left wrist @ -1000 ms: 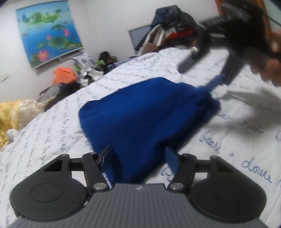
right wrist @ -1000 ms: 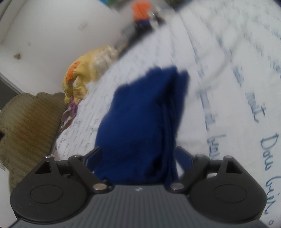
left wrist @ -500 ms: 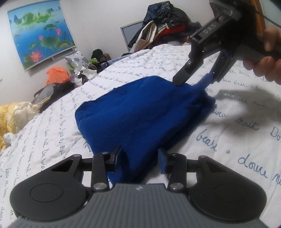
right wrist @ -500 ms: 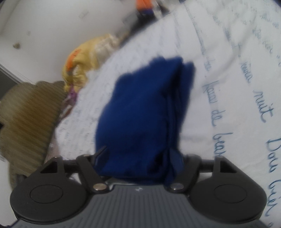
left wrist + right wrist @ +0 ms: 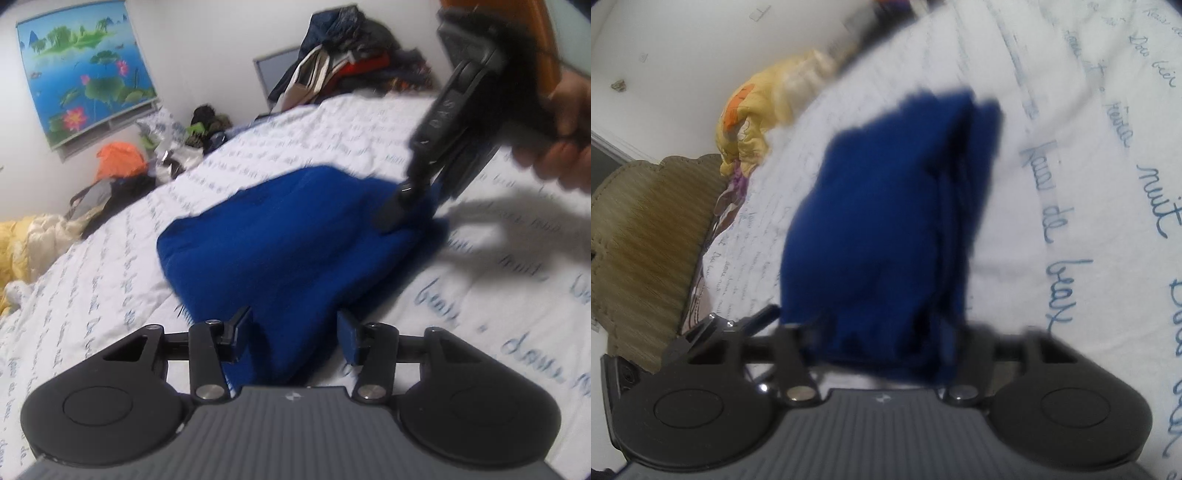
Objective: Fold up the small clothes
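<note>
A blue folded garment (image 5: 288,236) lies on a white bedspread (image 5: 110,280) printed with blue script. My left gripper (image 5: 293,332) sits at its near end. Its jaws are opening, with bunched cloth still filling the gap and touching both pads. At the far right corner, my right gripper (image 5: 417,203) pinches the cloth, held by a person's hand (image 5: 565,133). In the blurred right wrist view the garment (image 5: 886,206) runs away from my right gripper (image 5: 879,332). Those jaws are closing on the cloth's end, which lies between the fingers.
A heap of clothes (image 5: 354,62) is piled past the bed's far edge. An orange bag (image 5: 118,158) and clutter stand by the wall under a lotus picture (image 5: 85,70). A yellow quilt (image 5: 757,103) and a brown padded chair (image 5: 646,229) lie to the side.
The right gripper's jaws have gone from wide apart to narrow around the garment's end, and it came down onto the far corner. The left jaws narrowed onto the near end.
</note>
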